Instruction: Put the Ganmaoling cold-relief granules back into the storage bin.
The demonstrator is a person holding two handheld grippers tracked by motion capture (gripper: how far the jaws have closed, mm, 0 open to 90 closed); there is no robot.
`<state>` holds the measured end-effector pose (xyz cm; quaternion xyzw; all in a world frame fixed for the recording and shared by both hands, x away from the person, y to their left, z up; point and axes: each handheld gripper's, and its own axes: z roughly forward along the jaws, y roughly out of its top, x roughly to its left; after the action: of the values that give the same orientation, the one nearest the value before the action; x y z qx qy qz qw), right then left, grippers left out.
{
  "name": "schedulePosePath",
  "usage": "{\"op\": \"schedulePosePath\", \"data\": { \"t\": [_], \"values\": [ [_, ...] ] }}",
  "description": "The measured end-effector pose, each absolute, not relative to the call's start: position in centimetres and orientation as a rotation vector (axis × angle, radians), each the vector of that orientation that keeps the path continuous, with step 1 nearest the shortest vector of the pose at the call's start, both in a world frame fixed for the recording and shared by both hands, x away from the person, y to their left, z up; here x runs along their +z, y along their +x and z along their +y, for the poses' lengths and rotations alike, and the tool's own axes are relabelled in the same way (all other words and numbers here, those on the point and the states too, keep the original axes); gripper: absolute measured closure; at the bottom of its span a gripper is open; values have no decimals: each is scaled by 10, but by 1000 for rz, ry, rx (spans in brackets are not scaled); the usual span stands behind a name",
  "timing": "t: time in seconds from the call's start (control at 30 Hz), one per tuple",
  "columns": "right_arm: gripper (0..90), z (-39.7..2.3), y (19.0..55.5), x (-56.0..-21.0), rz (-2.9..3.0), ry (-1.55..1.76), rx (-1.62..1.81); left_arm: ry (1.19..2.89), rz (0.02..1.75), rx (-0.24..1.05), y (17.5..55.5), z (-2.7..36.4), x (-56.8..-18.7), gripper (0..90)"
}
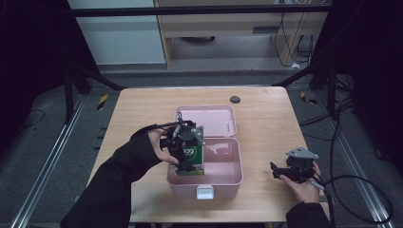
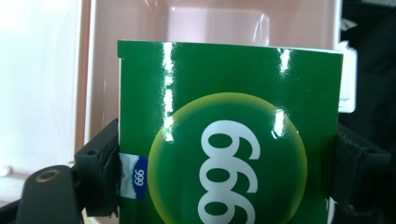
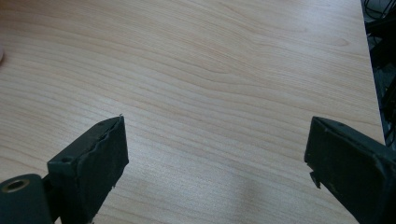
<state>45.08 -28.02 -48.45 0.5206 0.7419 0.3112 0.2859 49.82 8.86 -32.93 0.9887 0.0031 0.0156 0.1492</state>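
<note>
Green 999 box (image 2: 229, 140) clamped between the left claw (image 1: 186, 156) pads, held inside the open pink case (image 1: 223, 178), right claw (image 1: 280, 172) spread wide, rested on the tabletop (image 1: 266, 118) well apart

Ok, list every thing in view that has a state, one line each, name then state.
pink box: open, lid laid back flat on the table.
white latch: undone, at the box's front wall.
green carton: upright, clamped at both side edges, partly inside the pink box.
left gripper: jaws shut on the green carton.
right gripper: jaws open, nothing between them, over bare table.
</note>
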Motion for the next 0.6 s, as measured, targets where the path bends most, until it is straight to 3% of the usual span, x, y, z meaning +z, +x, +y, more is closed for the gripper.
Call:
{"op": "schedulePosePath", "data": {
  "t": [0.6],
  "values": [
    [65,-279,451,-485,1990,1386,825,2874,34,16,503,92,-362,147]
  ]
}}
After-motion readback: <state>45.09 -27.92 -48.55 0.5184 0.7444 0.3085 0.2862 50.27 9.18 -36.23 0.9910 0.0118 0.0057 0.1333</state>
